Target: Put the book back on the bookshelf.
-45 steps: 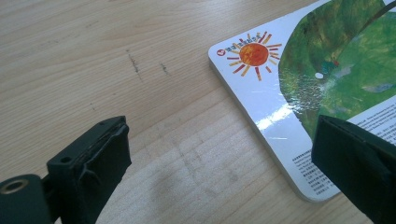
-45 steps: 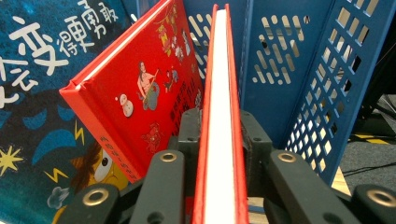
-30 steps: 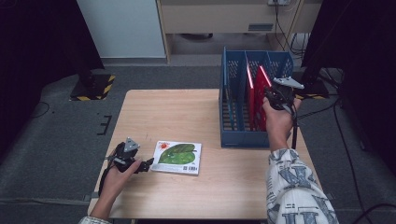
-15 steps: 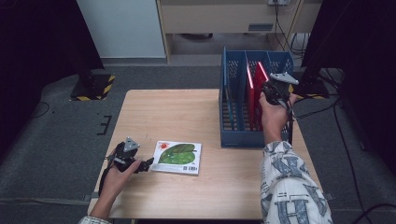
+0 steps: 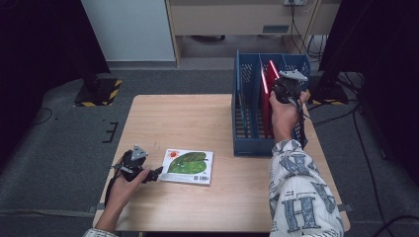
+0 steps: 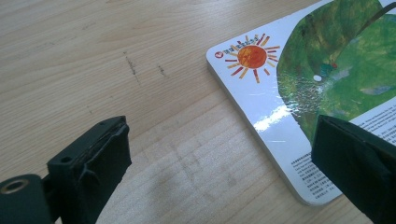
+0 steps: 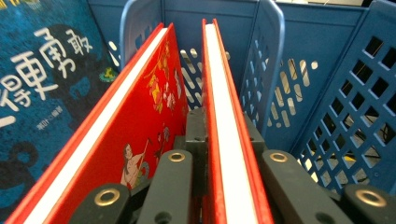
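Observation:
A flat picture book [image 5: 189,165] with a green leaf and an orange sun [image 6: 327,70] lies near the table's front left. My left gripper [image 5: 148,173] rests low on the table at the book's left edge, open [image 6: 219,172], with one jaw over the book's near corner and the other over bare wood. At the right, my right gripper [image 5: 286,84] is inside the blue divider rack [image 5: 257,147]. It is shut [image 7: 225,133] on the top edge of an upright red book [image 7: 224,93]. A second red book [image 7: 140,107] leans just left of it.
A blue-covered book [image 7: 42,93] with white characters stands in the rack's compartment further left. Perforated blue dividers [image 7: 266,79] and walls [image 7: 355,93] close in around the red books. The wooden table [image 5: 188,118] is bare between book and rack.
My right gripper and its red book have shifted slightly left and farther back in the rack. My left gripper and the leaf book have stayed put.

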